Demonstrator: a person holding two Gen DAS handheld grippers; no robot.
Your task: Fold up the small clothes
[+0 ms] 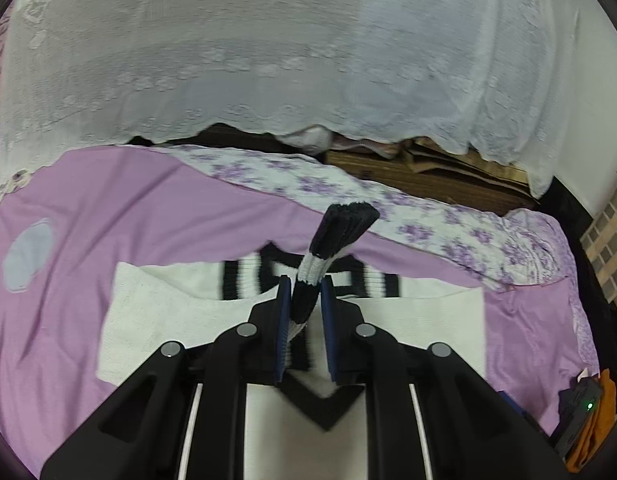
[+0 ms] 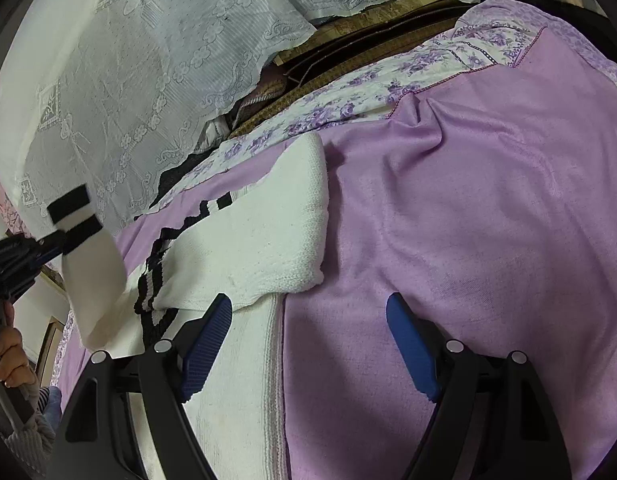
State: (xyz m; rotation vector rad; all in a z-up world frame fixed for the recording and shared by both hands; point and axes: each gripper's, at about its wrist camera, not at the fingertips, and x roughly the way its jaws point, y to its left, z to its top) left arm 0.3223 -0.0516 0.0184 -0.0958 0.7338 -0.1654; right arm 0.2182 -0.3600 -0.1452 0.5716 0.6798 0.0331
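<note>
A white knit sweater (image 1: 180, 312) with black stripes lies on a purple sheet (image 1: 128, 208). My left gripper (image 1: 304, 292) is shut on the black-and-white striped cuff (image 1: 336, 236) of one sleeve and holds it above the sweater. In the right wrist view the sweater (image 2: 260, 240) lies folded at the left, and the left gripper (image 2: 48, 248) shows at the far left with the lifted sleeve (image 2: 92, 280) hanging from it. My right gripper (image 2: 308, 312) is open, low over the sweater's right edge and the purple sheet (image 2: 488, 200).
A white lace cover (image 1: 268, 48) hangs behind the bed. A floral border (image 1: 388, 204) edges the sheet. Dark wooden boards (image 1: 428, 176) lie beyond it. A black device on orange cloth (image 1: 584, 412) sits at the right edge.
</note>
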